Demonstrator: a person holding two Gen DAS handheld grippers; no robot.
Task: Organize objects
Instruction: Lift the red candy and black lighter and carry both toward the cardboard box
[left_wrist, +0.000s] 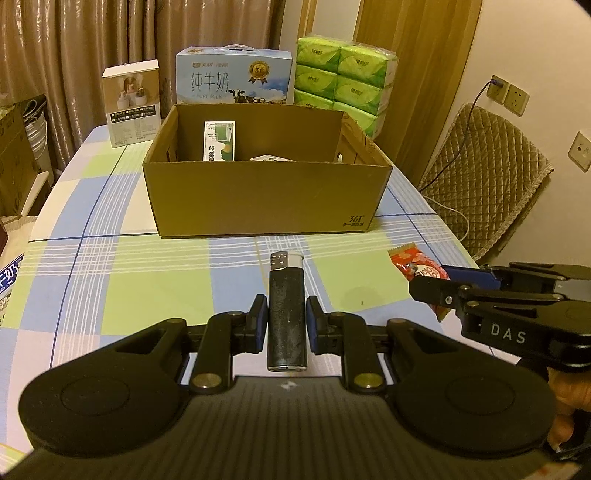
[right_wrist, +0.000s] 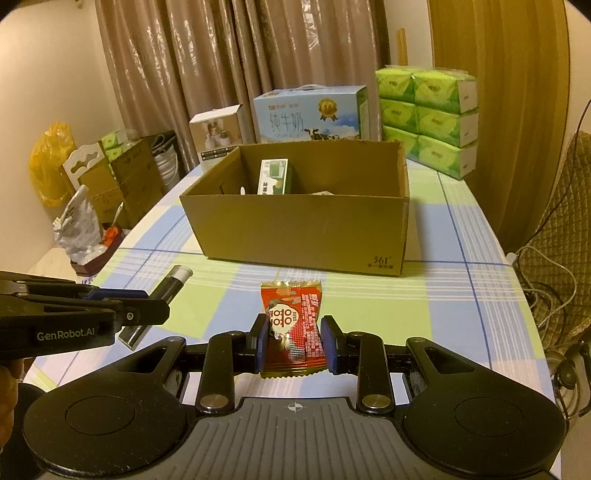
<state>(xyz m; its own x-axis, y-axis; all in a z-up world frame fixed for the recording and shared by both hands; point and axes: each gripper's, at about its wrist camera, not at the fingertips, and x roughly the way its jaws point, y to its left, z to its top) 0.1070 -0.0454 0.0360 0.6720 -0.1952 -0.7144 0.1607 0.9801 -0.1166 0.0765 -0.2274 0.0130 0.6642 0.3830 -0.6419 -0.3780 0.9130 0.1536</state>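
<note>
A dark lighter (left_wrist: 287, 314) with a silver and white top lies on the checked tablecloth between the fingers of my left gripper (left_wrist: 286, 320). The pads stand close on both sides with small gaps, so it is open around the lighter. A red snack packet (right_wrist: 293, 326) lies between the fingers of my right gripper (right_wrist: 295, 341), whose pads touch its sides. An open cardboard box (left_wrist: 266, 195) stands behind them with a green carton (left_wrist: 219, 141) upright inside. The packet (left_wrist: 417, 271) and right gripper (left_wrist: 443, 286) show in the left wrist view; the lighter (right_wrist: 168, 291) shows in the right wrist view.
A blue milk case (left_wrist: 234, 75), a small white product box (left_wrist: 132, 103) and stacked green tissue packs (left_wrist: 345, 81) stand behind the cardboard box. A quilted chair (left_wrist: 487, 177) is to the right of the table. Boxes and bags (right_wrist: 92, 192) stand on the floor at left.
</note>
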